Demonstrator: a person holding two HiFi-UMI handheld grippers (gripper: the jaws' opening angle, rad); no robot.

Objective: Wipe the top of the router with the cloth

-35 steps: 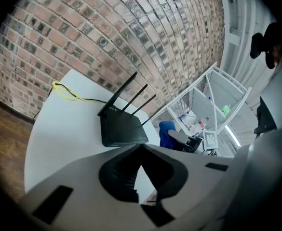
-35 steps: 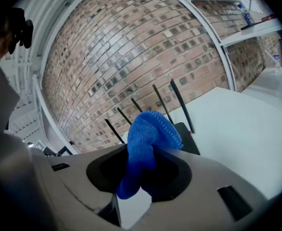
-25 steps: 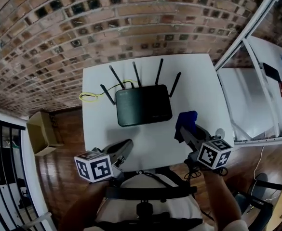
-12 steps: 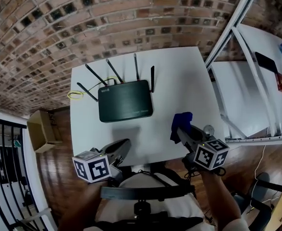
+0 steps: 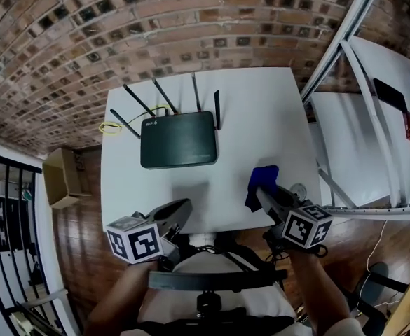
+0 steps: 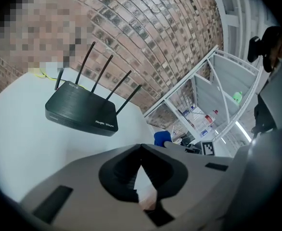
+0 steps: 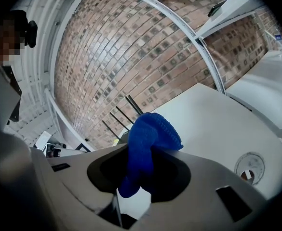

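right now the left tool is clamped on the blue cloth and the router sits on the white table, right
Not quite. The blue cloth is clamped in the right tool, not the left; the right gripper view shows it pinched between that tool's jaws. The left tool is shut on nothing. The router does sit on the white table.

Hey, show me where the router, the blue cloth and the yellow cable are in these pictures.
router (image 5: 178,140), head view, middle of its black top.
blue cloth (image 7: 146,134), right gripper view, the bunched fold standing up between the jaws.
yellow cable (image 5: 107,127), head view, the small loop beside the router's left antennas.
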